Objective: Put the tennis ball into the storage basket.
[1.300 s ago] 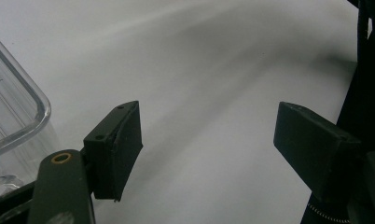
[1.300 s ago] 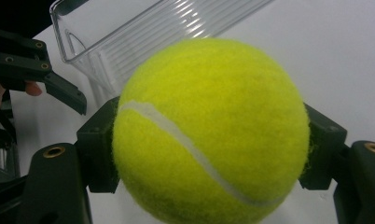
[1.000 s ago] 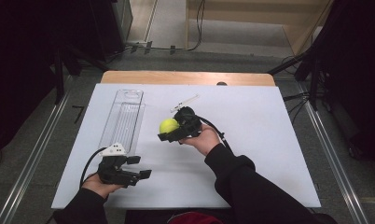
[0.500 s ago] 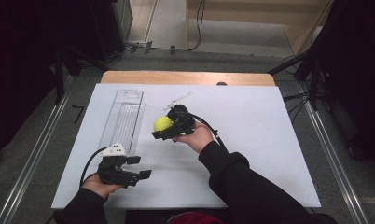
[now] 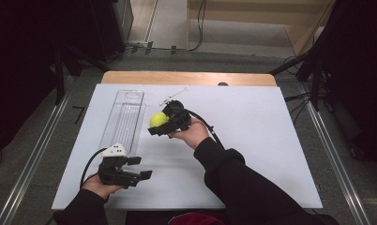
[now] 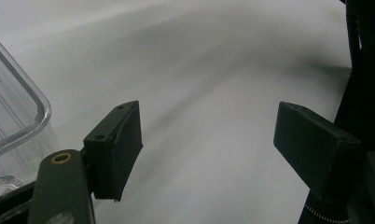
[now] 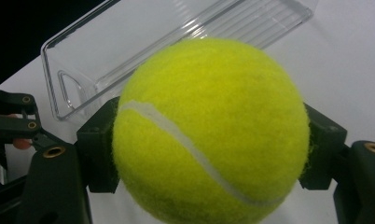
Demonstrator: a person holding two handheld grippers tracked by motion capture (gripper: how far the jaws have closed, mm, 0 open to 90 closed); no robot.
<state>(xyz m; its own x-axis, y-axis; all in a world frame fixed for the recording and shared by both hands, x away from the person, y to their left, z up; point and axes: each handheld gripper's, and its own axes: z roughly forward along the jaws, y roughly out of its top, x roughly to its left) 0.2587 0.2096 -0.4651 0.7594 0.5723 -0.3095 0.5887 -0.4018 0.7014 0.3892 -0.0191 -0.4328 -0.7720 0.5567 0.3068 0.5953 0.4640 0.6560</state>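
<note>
I have the right tool (image 5: 154, 125) clamped on the fuzzy yellow-green tennis ball (image 5: 158, 119), one black pad pressed to each side of it; in the right gripper view the ball (image 7: 209, 130) sits squarely between the pads with its white seam curving across the front. I carry it above the white table (image 5: 252, 140), just right of the long clear plastic tray (image 5: 125, 119), whose near end lies behind the ball in the right gripper view (image 7: 83, 60).

Against the frame of a second ago, the ball and the right tool have shifted left and slightly toward the far side, so they are now closer to the tray's right wall. The grip looks the same as before.

My left tool (image 5: 139, 168) rests at the near left part of the table, with its jaws wide apart and nothing between them; in the left gripper view (image 6: 209, 144) I see bare white table between the pads and the tray's corner (image 6: 17, 116) at the left edge. It has not moved since the earlier frame. A small white wire-like thing (image 5: 171, 97) lies on the table beyond the right tool; I cannot tell what it is.
</note>
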